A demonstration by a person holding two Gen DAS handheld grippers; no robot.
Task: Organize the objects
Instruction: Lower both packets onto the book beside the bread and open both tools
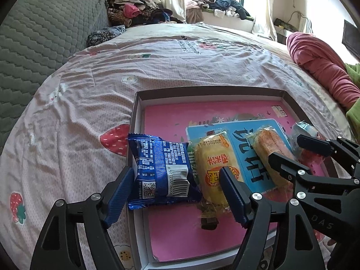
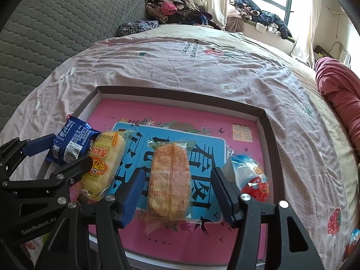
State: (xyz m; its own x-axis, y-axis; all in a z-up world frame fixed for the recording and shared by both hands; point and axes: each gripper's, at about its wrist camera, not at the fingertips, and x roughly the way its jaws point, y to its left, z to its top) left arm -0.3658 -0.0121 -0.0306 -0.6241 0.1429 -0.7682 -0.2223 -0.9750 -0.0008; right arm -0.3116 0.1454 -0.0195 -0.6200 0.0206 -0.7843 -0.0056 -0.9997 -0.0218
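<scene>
A shallow cardboard box (image 1: 209, 89) with a pink lining lies on the bed. Side by side in it are a blue snack packet (image 1: 162, 168), a yellow cake packet (image 1: 213, 157), an orange cracker packet (image 2: 168, 180) and a red-and-blue packet (image 2: 252, 177). The blue packet rests on the box's left rim. My left gripper (image 1: 176, 173) is open around it, and the right pad stands clear of it. My right gripper (image 2: 177, 173) is open around the orange cracker packet, with a gap on both sides.
The strawberry-print bed sheet (image 1: 90, 85) spreads around the box. A grey quilted cushion (image 1: 45, 33) is at the left, a clothes pile (image 1: 137, 9) at the back and a pink blanket (image 1: 321, 67) at the right. Another small packet (image 2: 353, 238) lies on the sheet right of the box.
</scene>
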